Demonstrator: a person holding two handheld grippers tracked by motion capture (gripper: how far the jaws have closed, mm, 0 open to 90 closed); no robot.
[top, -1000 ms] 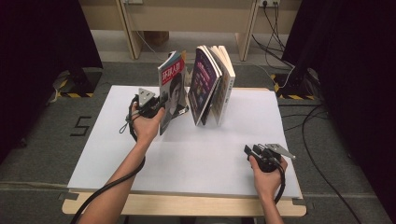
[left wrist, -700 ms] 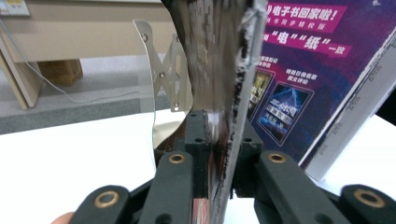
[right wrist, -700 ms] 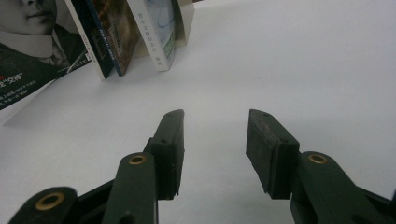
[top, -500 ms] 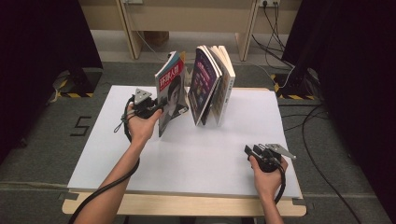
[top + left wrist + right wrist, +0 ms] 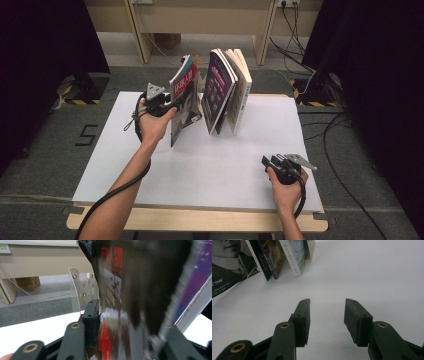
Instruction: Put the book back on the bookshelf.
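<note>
The left gripper (image 5: 172,106) has just been opening its fingers; the magazine (image 5: 184,100) stands between them, loose. The right gripper (image 5: 272,163) rests on the counter (image 5: 210,165), fingers wide, nothing between.

Magazine (image 5: 184,102) – glossy paper cover. Table (image 5: 210,165) – smooth matt white top, pale wood edge. Right gripper (image 5: 327,322) – matt black plastic jaws.
</note>
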